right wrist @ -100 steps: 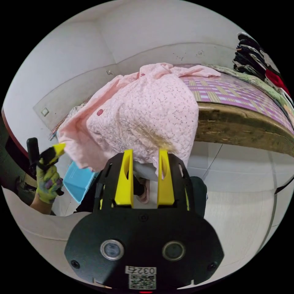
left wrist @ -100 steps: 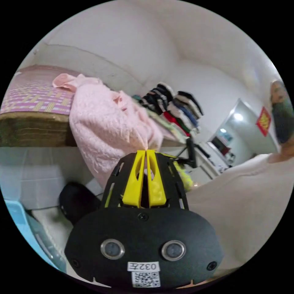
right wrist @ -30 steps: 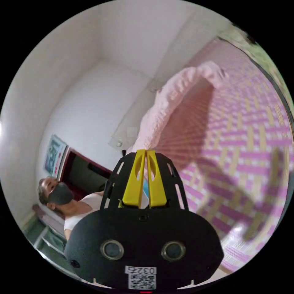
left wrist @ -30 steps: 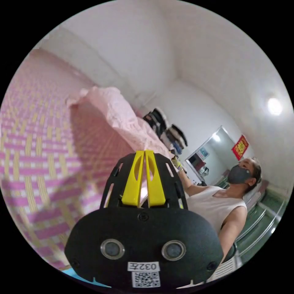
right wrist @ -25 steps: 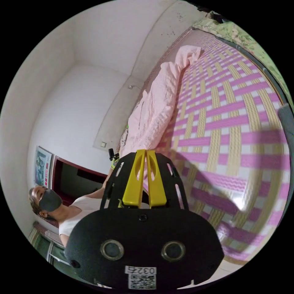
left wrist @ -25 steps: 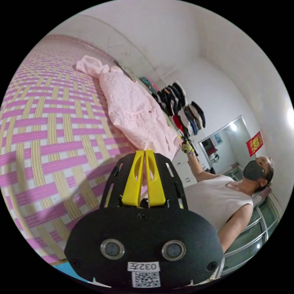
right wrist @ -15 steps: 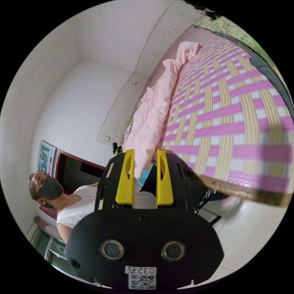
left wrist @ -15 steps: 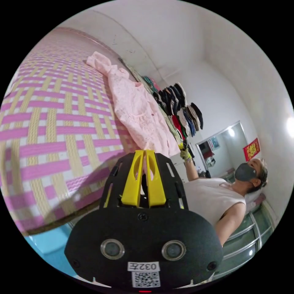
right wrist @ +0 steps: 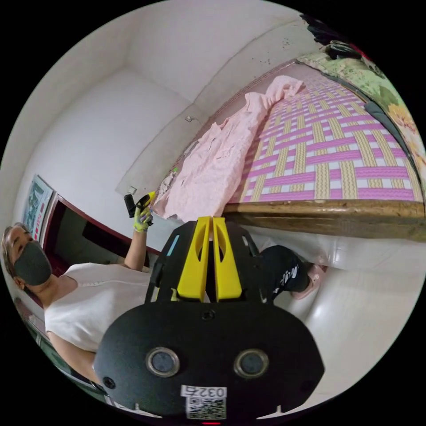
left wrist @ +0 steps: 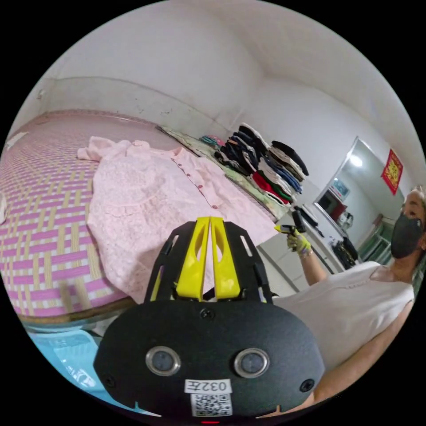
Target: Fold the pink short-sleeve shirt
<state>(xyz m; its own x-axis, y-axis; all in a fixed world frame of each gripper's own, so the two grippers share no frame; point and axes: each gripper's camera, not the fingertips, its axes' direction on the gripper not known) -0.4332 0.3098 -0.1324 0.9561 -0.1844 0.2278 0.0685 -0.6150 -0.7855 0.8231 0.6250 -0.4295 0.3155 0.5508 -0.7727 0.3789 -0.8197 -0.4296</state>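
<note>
Pink shirt [left wrist: 151,195] lies spread on the pink-and-yellow woven mat [left wrist: 40,213].

A small white sticker [left wrist: 208,386] with short dark print, mirrored, sits low on the black plastic housing of the left gripper [left wrist: 210,219], a square code patch just under it; the right gripper [right wrist: 212,219] bears a like sticker [right wrist: 203,392]. Up and right of the left gripper, a red hanging sign [left wrist: 392,171] with a gold mark is too small to read
</note>
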